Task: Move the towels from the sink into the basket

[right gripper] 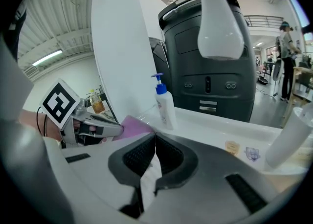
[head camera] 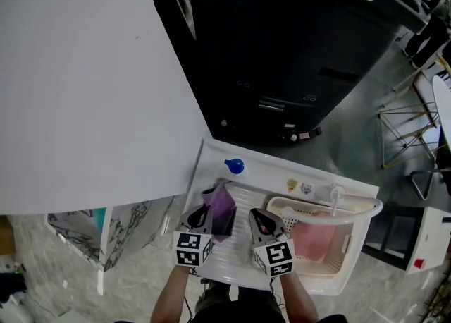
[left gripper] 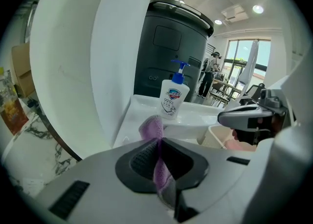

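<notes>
A purple towel (head camera: 224, 205) stands bunched up at the left of the white sink (head camera: 236, 257). My left gripper (head camera: 204, 210) is shut on it; in the left gripper view the purple towel (left gripper: 152, 127) runs pinched between the dark pads and out past my left gripper (left gripper: 159, 143). To its right my right gripper (head camera: 259, 217) hovers over the sink, shut, and nothing shows between its pads (right gripper: 138, 155). The cream basket (head camera: 352, 245) sits at the sink's right end with a pink towel (head camera: 313, 240) inside. From the right gripper view my left gripper (right gripper: 105, 130) and the purple towel (right gripper: 134, 125) lie to the left.
A blue-pump soap bottle (head camera: 235, 166) stands on the sink's back ledge, and a white faucet (right gripper: 217, 17) arches overhead. Behind the sink looms a big black machine (head camera: 282, 53). A white wall panel (head camera: 84, 82) borders the left. A marbled cabinet (head camera: 120, 226) stands beside the sink.
</notes>
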A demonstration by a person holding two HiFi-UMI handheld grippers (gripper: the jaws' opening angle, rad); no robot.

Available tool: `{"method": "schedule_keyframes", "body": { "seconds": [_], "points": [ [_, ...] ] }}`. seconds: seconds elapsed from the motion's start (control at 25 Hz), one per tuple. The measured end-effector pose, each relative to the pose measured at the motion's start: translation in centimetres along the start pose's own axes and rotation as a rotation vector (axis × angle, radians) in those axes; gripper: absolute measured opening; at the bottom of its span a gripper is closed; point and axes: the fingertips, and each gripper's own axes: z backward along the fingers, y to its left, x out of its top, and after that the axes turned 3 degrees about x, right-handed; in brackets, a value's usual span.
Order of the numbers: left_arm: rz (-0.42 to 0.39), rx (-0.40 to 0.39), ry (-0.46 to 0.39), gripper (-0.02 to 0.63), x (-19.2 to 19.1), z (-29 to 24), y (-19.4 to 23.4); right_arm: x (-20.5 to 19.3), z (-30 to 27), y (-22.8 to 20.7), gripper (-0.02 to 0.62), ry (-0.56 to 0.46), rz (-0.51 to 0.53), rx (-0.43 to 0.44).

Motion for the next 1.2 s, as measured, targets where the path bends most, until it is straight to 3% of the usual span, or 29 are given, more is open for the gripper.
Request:
{"method": "schedule_keyframes", "body": {
  "seconds": [0.6,1.2],
  "points": [
    [-0.044,-0.039,-0.111,0.023,1.7,6.4,-2.5,1.5,4.7,3.4,0.029,-0.064,0.025,-0.028],
    [-0.135,-0.113,-0.291,0.023,5.3,15.9,-6.4,3.4,12.3,6.4,0.029,-0.179,0.042,-0.154]
  ]
}}
